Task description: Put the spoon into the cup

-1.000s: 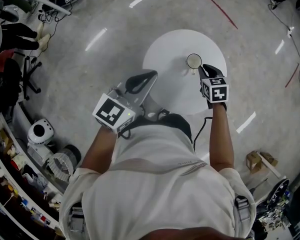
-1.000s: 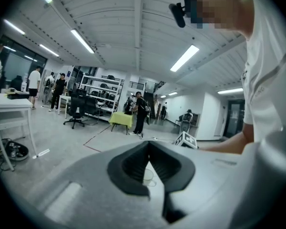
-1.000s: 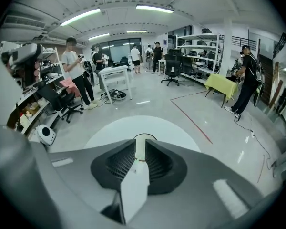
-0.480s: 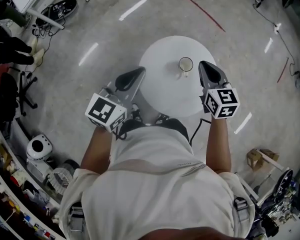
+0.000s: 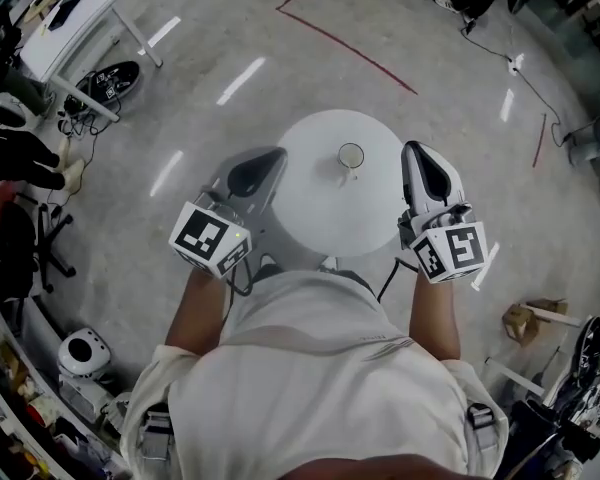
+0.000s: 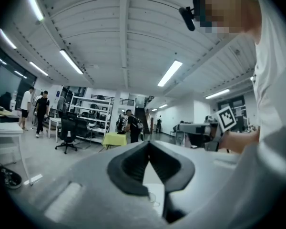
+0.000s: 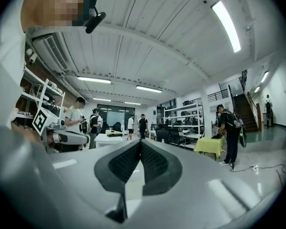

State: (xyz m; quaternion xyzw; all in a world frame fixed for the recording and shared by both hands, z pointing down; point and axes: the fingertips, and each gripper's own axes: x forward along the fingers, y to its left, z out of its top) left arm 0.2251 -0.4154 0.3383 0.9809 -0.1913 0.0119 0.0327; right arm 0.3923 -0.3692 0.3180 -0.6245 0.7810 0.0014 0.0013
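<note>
Drawn back from the cup (image 5: 351, 155) since a second ago, the right gripper (image 5: 422, 163) hangs off the table's (image 5: 320, 218) right edge and the left gripper (image 5: 264, 166) off its left, both jaws clenched on nothing. The cup stands mid-table. A thin pale stub at its near rim may be the spoon (image 5: 347, 174); it is too small to tell.

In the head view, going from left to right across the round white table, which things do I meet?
left gripper → cup → right gripper
</note>
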